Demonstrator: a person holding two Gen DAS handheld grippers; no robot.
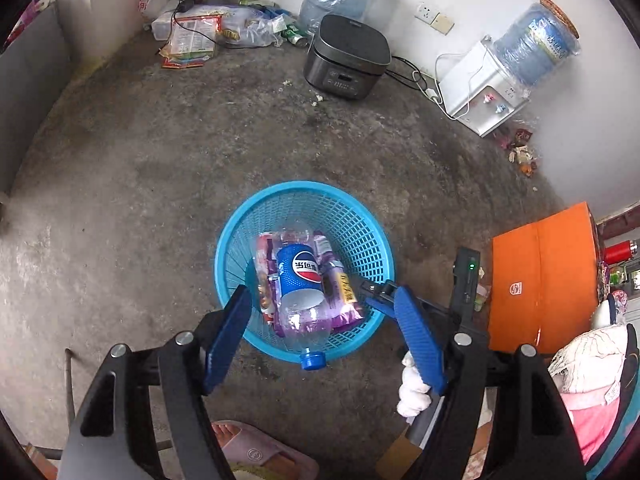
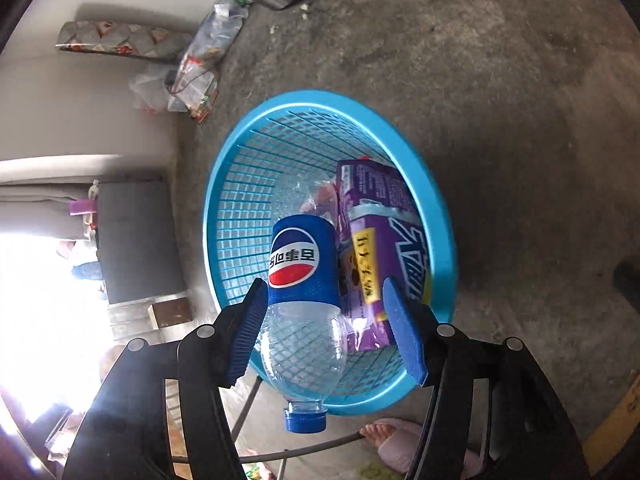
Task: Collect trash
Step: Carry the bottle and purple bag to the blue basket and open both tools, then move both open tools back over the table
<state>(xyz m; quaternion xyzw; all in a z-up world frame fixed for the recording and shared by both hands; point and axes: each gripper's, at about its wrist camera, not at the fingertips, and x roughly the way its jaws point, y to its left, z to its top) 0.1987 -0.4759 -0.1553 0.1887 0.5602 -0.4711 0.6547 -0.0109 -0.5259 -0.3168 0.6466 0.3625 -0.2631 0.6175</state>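
1. Blue plastic mesh forms the basket point(image 1: 240, 240) standing on the concrete floor point(image 1: 140, 200), at the lower centre of the left wrist view.
2. A clear Pepsi bottle point(image 2: 300, 320) with a blue label lies in the basket, its blue cap point(image 2: 306, 418) poking over the near rim toward the bottom of the frame.
3. Beside the bottle, on its right in the right wrist view, a purple snack packet point(image 2: 384, 240) leans inside the basket, touching the bottle's side.
4. The right gripper point(image 2: 324, 328) hangs over the basket with its blue fingers point(image 2: 404, 332) spread; the bottle's shoulder sits between them. The left pad lies against the bottle, the right one stands clear, so nothing is clamped.
5. The left gripper point(image 1: 320, 336) hovers above the near rim, its fingers point(image 1: 226, 340) apart and empty.
6. A dark rice cooker point(image 1: 346, 58) sits on the floor at upper centre of the left wrist view, with a white water dispenser point(image 1: 480, 88) carrying a wrapped blue jug at upper right.
7. Loose wrappers and bags point(image 1: 200, 32) pile in the corner at upper left.
8. An orange box point(image 1: 540, 276) lies at the right edge, and a pink slipper point(image 1: 260, 452) shows at the bottom.
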